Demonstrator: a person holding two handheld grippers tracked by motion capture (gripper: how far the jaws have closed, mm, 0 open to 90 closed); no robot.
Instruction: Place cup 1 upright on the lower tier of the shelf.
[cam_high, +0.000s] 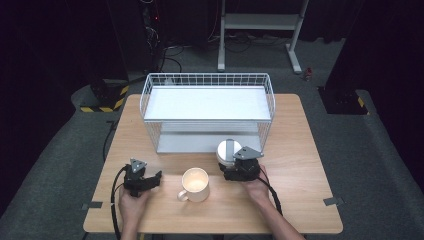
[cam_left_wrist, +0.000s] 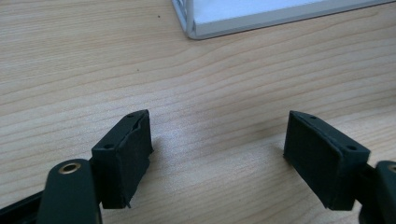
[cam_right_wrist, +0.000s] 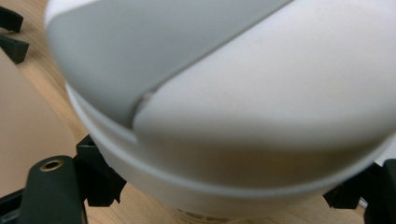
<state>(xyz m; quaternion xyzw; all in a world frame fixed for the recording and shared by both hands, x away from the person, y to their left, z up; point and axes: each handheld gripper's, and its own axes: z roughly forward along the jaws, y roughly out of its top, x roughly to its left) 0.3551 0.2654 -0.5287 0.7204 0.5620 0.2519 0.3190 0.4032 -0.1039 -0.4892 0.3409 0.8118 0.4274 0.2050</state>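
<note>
A cream mug (cam_high: 195, 184) stands near the table's front edge, its handle turned to the front left. Just left of it my left gripper (cam_high: 155, 178) (cam_left_wrist: 217, 154) rests low over the wood, open, with bare table between its pads. To the mug's right stands a white round lidded container (cam_high: 227, 151) (cam_right_wrist: 243, 107) with a grey band across its top. My right gripper (cam_high: 231, 164) (cam_right_wrist: 224, 198) is shut on that container from the near side, one jaw on each flank. The container hides most of both jaws in the right gripper view.
A white wire rack (cam_high: 207, 112) (cam_left_wrist: 196, 28) with a flat shelf stands at the back middle of the wooden table (cam_high: 295, 165), close behind the container. A metal stand (cam_high: 260, 22) is on the floor beyond.
</note>
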